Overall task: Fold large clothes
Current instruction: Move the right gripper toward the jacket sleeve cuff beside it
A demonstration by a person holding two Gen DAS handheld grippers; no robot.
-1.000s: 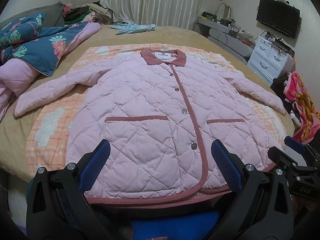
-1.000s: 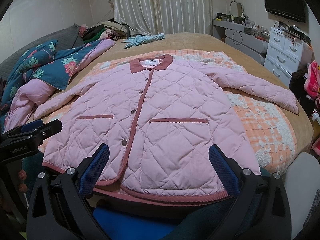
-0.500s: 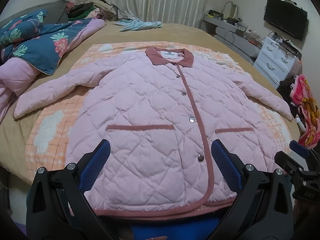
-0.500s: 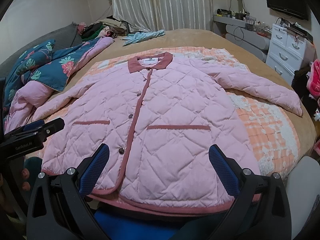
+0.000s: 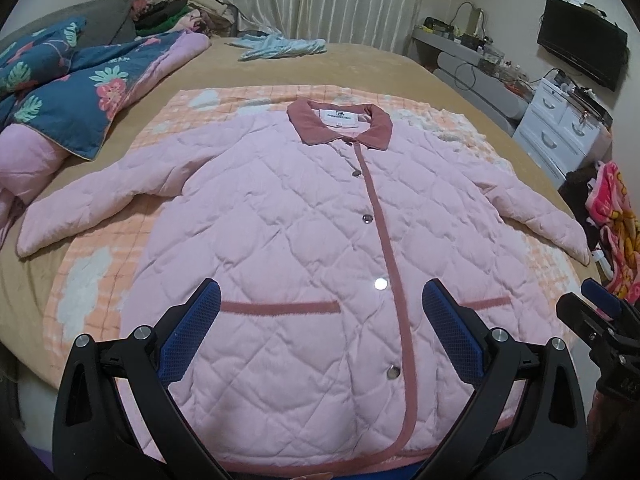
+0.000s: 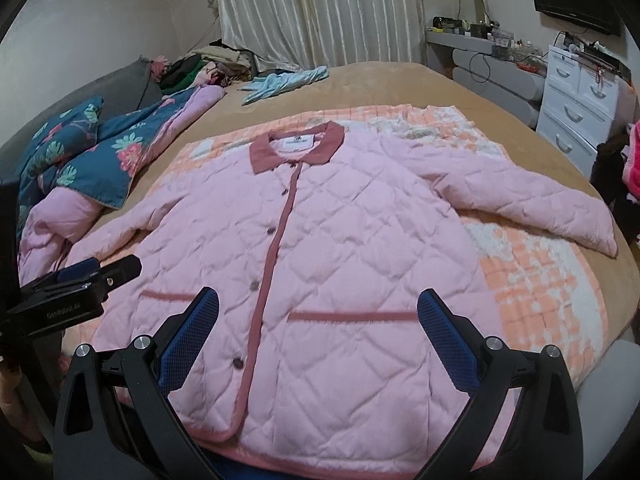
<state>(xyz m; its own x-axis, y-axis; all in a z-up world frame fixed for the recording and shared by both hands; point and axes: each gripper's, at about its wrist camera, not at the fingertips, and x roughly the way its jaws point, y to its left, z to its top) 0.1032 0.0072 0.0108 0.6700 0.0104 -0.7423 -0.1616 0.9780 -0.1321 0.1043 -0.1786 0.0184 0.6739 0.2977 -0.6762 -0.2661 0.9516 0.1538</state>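
A pink quilted jacket (image 5: 304, 240) with a dusty-red collar and trim lies flat and buttoned, front up, on an orange checked blanket (image 5: 100, 264) on the bed; it also shows in the right wrist view (image 6: 352, 280). Both sleeves are spread out to the sides. My left gripper (image 5: 320, 320) is open and empty, hovering above the jacket's lower left front. My right gripper (image 6: 318, 322) is open and empty above the lower right front. Each gripper shows at the edge of the other's view.
A blue floral quilt (image 5: 60, 96) over pink bedding lies on the bed's left side. A light blue garment (image 5: 280, 46) lies at the far end. A white drawer chest (image 5: 560, 132), a wall television (image 5: 580, 54) and a pink patterned cloth (image 5: 616, 232) stand to the right.
Both grippers have moved forward and up over the jacket's hem, so the jacket sits lower and larger in both views. The jaws stay open. The jacket has not moved.
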